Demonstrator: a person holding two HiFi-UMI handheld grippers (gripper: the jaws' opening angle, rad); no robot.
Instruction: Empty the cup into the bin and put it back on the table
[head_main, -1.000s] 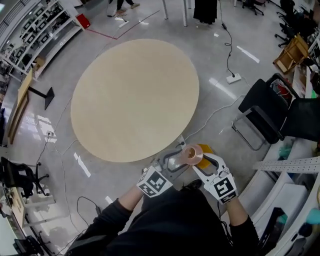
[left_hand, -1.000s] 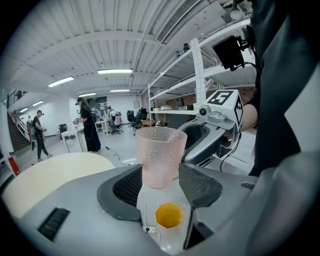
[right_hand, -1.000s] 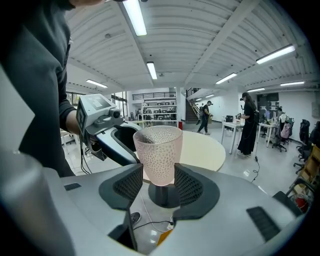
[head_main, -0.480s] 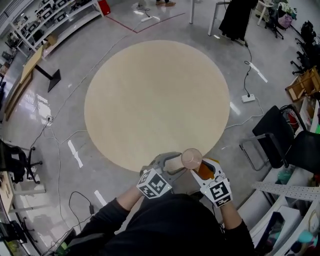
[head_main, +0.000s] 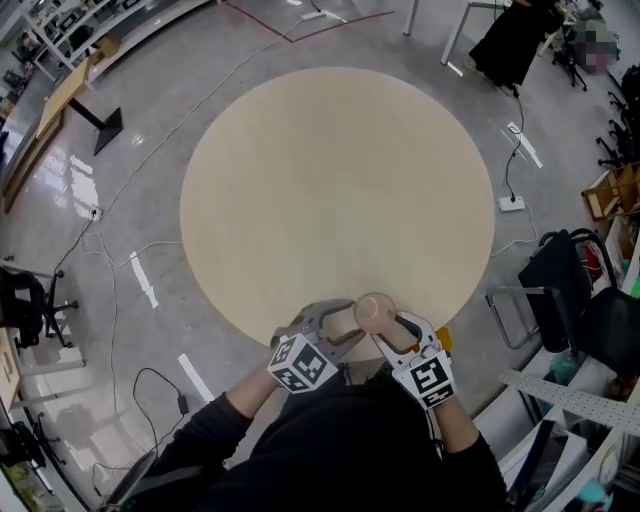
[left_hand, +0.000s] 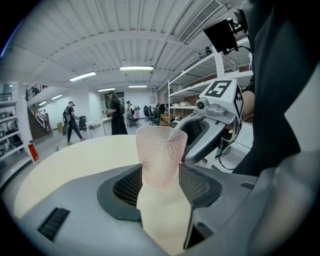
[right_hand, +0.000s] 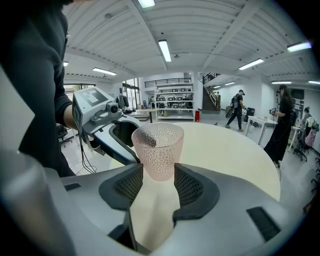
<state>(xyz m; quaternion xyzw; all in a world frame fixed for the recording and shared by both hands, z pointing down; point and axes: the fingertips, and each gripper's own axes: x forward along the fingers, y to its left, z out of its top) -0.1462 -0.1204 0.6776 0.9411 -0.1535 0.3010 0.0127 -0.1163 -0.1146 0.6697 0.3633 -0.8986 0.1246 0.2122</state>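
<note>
A pink dimpled cup stands upright over the near edge of the round beige table. My left gripper and right gripper meet at it from either side. In the left gripper view the cup sits between the mesh pads of the left gripper, which is shut on its lower part. The right gripper view shows the same cup pinched low by the right gripper. Nothing shows inside the cup. An orange object on the floor is mostly hidden behind the right gripper.
A black chair stands to the table's right, with a power strip and cables on the floor. White shelving runs along the lower right. People walk in the far background.
Both grippers have carried the cup from over the orange object beside the table to the table's near edge. The cup now stands upright.
</note>
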